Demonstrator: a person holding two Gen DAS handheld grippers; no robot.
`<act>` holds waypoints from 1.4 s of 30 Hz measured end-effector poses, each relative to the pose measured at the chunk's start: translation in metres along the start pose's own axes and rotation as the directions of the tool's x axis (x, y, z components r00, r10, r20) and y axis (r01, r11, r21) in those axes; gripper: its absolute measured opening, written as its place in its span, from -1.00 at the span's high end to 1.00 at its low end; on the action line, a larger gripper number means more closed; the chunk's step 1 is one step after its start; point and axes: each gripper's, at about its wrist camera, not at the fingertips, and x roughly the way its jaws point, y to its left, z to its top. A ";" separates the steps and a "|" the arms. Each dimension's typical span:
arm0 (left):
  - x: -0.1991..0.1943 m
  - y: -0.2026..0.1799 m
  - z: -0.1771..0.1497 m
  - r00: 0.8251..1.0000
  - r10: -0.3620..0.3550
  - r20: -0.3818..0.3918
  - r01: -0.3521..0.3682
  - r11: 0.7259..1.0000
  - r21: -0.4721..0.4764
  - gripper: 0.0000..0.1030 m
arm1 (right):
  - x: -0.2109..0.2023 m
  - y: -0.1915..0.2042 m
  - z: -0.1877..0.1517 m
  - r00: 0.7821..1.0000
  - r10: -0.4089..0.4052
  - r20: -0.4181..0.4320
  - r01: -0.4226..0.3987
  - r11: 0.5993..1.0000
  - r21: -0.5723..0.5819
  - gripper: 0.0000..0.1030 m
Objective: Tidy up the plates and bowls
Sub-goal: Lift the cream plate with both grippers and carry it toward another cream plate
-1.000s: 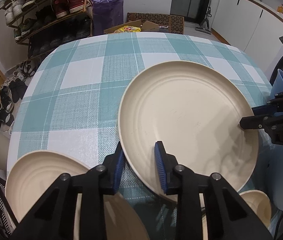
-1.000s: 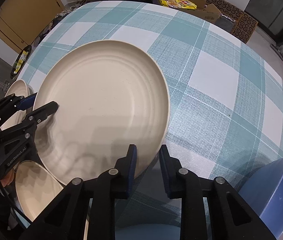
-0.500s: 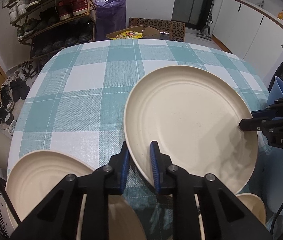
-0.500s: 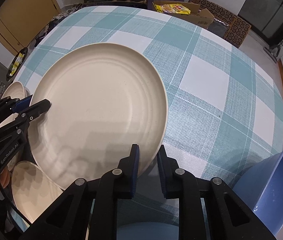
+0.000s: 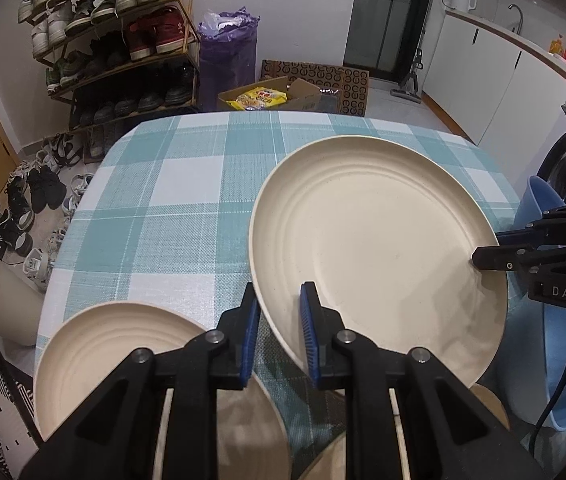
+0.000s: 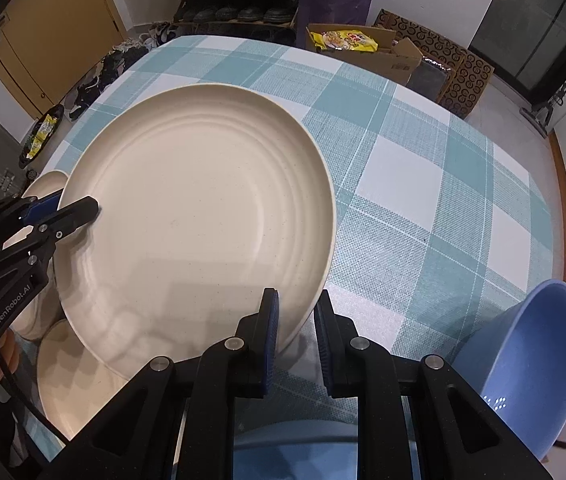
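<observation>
A large cream plate (image 5: 379, 248) hangs tilted above the teal checked table (image 5: 171, 208), held by opposite rims. My left gripper (image 5: 279, 300) is shut on its near left rim, blue pads on both faces. My right gripper (image 6: 297, 304) is shut on the rim of the same plate (image 6: 203, 208); in the left wrist view that gripper (image 5: 483, 254) reaches in from the right edge. A second cream plate (image 5: 115, 344) lies at the table's near left corner, overlapping another cream dish (image 5: 243, 420). A blue bowl (image 6: 535, 360) stands at the right.
A shoe rack (image 5: 115, 40), a purple bag (image 5: 227, 48) and an open cardboard box (image 5: 275, 98) stand on the floor beyond the table. White cabinets (image 5: 503, 80) line the right wall. A small cream bowl (image 5: 491, 404) peeks out under the held plate. A hand (image 6: 3, 356) grips the left gripper's handle.
Both grippers closed onto the plate's rim, then rose with it. The plate has come up off the cloth, and more of the room shows beyond the table.
</observation>
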 end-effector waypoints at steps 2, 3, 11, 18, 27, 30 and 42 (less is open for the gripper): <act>-0.006 0.000 -0.001 1.000 0.000 0.010 0.000 1.000 -0.002 0.65 | -0.007 0.002 -0.002 1.000 -0.003 0.011 0.003 1.000 -0.001 0.65; -0.009 0.000 -0.001 1.000 -0.001 0.015 0.001 1.000 -0.003 0.65 | -0.009 0.003 -0.002 1.000 -0.004 0.016 0.005 1.000 -0.002 0.65; -0.030 -0.001 -0.004 0.999 -0.004 0.051 0.004 1.000 -0.006 0.65 | -0.032 0.014 -0.011 0.998 -0.017 0.053 0.018 1.000 -0.008 0.65; -0.045 0.000 -0.009 0.997 -0.008 0.077 0.009 1.000 -0.004 0.65 | -0.048 0.021 -0.021 0.996 -0.027 0.082 0.028 1.000 -0.009 0.65; -0.064 0.003 -0.016 0.994 0.000 0.109 0.001 1.000 -0.009 0.65 | -0.066 0.032 -0.030 0.993 -0.030 0.115 0.033 0.999 -0.024 0.65; -0.071 0.002 -0.019 0.993 0.001 0.119 0.000 1.000 -0.009 0.65 | -0.072 0.035 -0.032 0.991 -0.029 0.127 0.033 0.999 -0.029 0.65; -0.095 0.000 -0.031 0.988 0.003 0.153 -0.003 1.000 0.001 0.65 | -0.096 0.047 -0.054 0.985 -0.028 0.172 0.036 0.999 -0.041 0.65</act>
